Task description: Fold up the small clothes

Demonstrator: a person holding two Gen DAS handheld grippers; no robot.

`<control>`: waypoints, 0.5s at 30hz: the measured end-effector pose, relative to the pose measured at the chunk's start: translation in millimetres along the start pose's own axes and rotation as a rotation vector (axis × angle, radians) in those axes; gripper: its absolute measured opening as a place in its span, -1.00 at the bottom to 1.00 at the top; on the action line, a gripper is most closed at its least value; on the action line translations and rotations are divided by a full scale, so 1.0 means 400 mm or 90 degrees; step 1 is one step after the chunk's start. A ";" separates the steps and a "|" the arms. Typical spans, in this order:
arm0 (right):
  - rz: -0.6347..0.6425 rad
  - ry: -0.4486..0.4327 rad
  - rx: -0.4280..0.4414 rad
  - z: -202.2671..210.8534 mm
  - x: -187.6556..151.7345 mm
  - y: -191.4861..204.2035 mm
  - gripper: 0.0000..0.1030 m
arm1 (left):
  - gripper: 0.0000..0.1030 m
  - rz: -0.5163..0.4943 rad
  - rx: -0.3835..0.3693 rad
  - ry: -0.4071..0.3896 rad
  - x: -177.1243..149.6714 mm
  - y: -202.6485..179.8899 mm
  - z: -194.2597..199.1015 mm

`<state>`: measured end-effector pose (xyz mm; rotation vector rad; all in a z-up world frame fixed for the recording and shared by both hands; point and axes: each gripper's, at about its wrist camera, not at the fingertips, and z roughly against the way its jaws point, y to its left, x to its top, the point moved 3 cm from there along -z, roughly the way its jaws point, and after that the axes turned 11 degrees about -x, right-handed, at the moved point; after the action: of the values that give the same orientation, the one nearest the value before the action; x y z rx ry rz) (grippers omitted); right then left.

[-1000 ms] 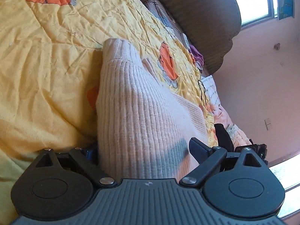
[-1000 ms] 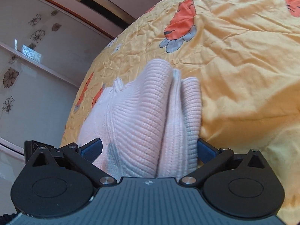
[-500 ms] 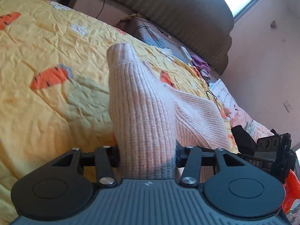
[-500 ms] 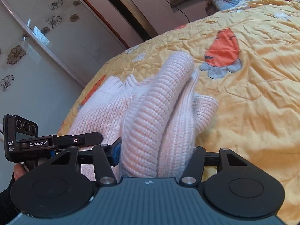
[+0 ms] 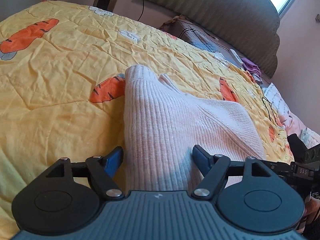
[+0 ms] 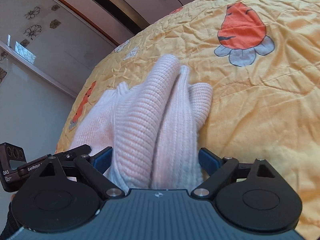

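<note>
Both claws, left and right, have spread; sweater bunched between each.

Readable markings:
- "DAS" on the black camera module at the right edge, left wrist view.
- "DAS" and "GenRobot" on the black camera module at the left edge, right wrist view; smaller print beneath is illegible.

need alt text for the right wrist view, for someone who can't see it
A bunched pale pink knit sweater sits between the spread blue-padded fingers of the right gripper, lying on a wrinkled yellow quilt printed with orange carrots. The left gripper shows at the lower left edge, with a wall and floral-decal wardrobe behind.
</note>
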<state>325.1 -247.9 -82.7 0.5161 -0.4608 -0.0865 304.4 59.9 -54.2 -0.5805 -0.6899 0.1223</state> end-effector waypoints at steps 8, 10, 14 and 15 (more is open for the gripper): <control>0.074 0.008 0.014 0.036 -0.118 0.021 0.98 | 0.61 -0.027 -0.003 0.018 -0.067 -0.017 0.017; 0.103 -0.002 -0.001 0.031 -0.126 0.044 0.98 | 0.62 -0.019 -0.007 0.015 -0.073 -0.010 0.012; 0.120 -0.011 -0.017 0.021 -0.126 0.065 0.86 | 0.04 -0.035 -0.014 -0.001 -0.076 -0.014 0.017; 0.129 -0.013 -0.016 0.020 -0.130 0.070 0.80 | -0.07 -0.042 -0.013 -0.003 -0.071 -0.020 0.023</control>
<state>274.3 -217.1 -83.7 0.4421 -0.5295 0.0968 276.1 49.2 -60.0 -0.5771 -0.7152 0.0552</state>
